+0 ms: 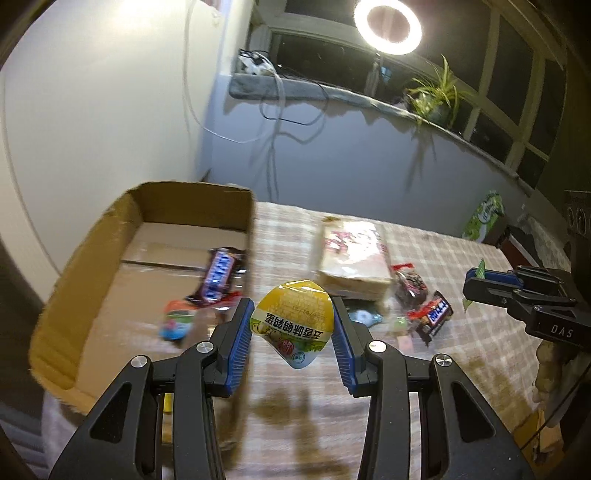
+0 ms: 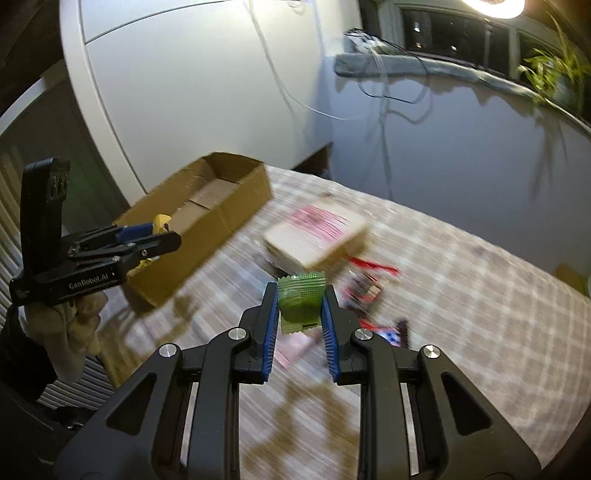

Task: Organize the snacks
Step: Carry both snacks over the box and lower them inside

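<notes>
We hold a yellow jelly cup (image 1: 291,325) pinched in the left gripper (image 1: 292,320), raised beside the cardboard box (image 1: 92,236). The right gripper (image 2: 300,307) clamps a green packet (image 2: 301,301) above the checked tablecloth (image 2: 461,295), near the remaining snacks (image 1: 417,295).

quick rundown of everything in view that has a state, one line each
left hand-held gripper: shut on yellow snack cup, held in the air
yellow snack cup: sealed, lifted beside the box
right hand-held gripper: shut on green packet
green packet: sealed, held above the table
cardboard box: open at the top, with two snacks inside
Snickers bar in box: wrapped, lying on the box floor
ring light: on
</notes>
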The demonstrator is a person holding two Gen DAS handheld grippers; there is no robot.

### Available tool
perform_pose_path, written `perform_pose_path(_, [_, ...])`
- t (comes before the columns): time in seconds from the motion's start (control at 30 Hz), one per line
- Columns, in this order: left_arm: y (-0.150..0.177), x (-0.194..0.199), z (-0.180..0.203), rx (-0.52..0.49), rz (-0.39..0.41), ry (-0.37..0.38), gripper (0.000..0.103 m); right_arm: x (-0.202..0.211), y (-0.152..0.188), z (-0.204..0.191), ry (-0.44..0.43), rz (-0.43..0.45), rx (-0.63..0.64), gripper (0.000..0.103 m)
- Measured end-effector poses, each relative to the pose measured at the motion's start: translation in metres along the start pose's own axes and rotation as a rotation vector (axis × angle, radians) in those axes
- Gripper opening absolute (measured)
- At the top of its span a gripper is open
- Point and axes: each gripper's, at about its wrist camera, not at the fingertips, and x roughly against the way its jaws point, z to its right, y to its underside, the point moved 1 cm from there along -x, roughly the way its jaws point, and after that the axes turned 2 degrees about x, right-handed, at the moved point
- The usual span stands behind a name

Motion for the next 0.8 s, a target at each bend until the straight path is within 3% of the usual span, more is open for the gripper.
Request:
perform_pose_path(0.37, [-0.001,0.021,-0.058,0.076,0.039,-0.081,0.04,-0.045,-0.046,-0.059,-0.099,0.016,0.075,0.023])
perform_pose_path(0.8, [0.006,0.026,-0.108,0.15,0.038,-0.143,0.04,-0.113,-0.078,-0.116,-0.178,-0.03,0.138,0.023])
